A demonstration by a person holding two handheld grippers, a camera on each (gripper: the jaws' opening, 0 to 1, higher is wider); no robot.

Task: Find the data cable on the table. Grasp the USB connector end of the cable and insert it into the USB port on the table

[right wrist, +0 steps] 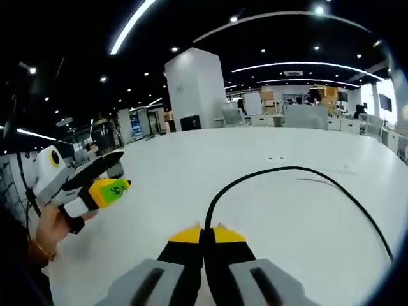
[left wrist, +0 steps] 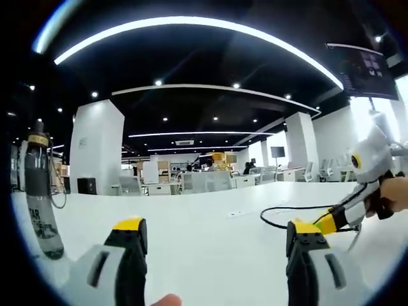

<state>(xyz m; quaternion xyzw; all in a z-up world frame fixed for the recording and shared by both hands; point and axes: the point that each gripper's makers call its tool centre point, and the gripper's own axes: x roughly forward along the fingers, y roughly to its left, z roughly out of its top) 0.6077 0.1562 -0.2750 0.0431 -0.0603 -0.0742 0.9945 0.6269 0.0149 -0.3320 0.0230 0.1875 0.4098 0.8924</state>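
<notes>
While the right gripper (right wrist: 205,231) clamps the cable (right wrist: 287,169), which arcs ahead then rightward over the table (right wrist: 191,166), the left gripper (left wrist: 217,226) (2 jaws spread, empty) hangs well apart.

I count one table (left wrist: 191,220), one cable (right wrist: 287,171), one bottle (left wrist: 39,191), one left hand-held gripper (left wrist: 215,226) and one right hand-held gripper (right wrist: 205,234).

Holds the grey, yellow-tipped two-jaw left gripper (left wrist: 217,229) low over the white tabletop (left wrist: 204,210), jaws spread wide with nothing between them. Presses the matching right gripper (right wrist: 205,233) closed on the thin black cable (right wrist: 290,167), low over that tabletop. Wraps a bare hand (right wrist: 57,226) around the left gripper's handle.
</notes>
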